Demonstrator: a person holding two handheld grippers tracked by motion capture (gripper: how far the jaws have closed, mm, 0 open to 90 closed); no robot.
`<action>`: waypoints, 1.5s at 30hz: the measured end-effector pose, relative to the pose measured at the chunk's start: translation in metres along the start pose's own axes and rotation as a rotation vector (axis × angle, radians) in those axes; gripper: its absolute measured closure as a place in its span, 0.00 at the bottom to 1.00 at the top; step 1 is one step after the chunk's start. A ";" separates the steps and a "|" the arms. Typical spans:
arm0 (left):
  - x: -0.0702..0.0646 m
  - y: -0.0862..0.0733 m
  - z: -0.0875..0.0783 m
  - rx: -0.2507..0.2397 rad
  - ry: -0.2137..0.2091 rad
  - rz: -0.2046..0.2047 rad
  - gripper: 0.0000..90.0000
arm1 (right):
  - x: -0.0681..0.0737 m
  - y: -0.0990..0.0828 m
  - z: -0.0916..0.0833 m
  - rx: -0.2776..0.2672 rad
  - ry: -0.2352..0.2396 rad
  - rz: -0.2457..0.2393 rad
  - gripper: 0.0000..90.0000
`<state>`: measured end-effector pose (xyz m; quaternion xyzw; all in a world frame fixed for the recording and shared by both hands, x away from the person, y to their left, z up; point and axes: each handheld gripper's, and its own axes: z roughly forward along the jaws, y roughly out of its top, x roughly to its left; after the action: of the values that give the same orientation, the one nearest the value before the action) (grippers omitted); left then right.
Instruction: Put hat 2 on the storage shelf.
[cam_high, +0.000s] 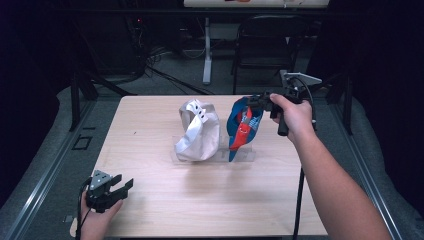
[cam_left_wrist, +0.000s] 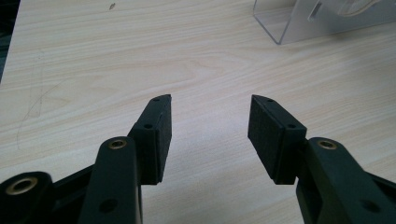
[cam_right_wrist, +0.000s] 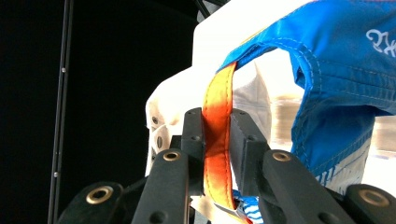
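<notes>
Right gripper (cam_high: 256, 101), held in a person's right hand (cam_high: 295, 114) at the far right of the wooden table (cam_high: 150, 200), has its jaws clamped on the orange strap (cam_right_wrist: 217, 140) of a blue cap (cam_high: 243, 125). That cap stands on a clear acrylic stand (cam_high: 245, 156) near the table's middle, just right of a white cap (cam_high: 198, 131) on the same stand. Left gripper (cam_high: 116, 188), in the left hand (cam_high: 95, 222), sits at the table's near left corner, well apart from the stand, its jaws spread wide with nothing between them.
</notes>
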<state>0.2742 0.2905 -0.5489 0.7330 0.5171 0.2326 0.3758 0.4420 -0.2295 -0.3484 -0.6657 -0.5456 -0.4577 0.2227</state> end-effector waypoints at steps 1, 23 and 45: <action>0.000 0.000 0.000 0.002 0.001 0.000 0.56 | 0.000 0.000 -0.001 -0.002 0.002 0.001 0.83; -0.001 0.000 0.000 -0.003 0.004 -0.004 0.56 | 0.011 -0.005 -0.036 -0.041 -0.055 -0.071 0.79; 0.000 -0.001 -0.001 0.007 0.004 -0.001 0.55 | -0.025 -0.031 -0.029 -0.022 -0.135 -0.142 0.75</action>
<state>0.2733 0.2907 -0.5491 0.7336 0.5190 0.2319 0.3723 0.4027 -0.2563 -0.3616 -0.6571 -0.6001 -0.4323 0.1453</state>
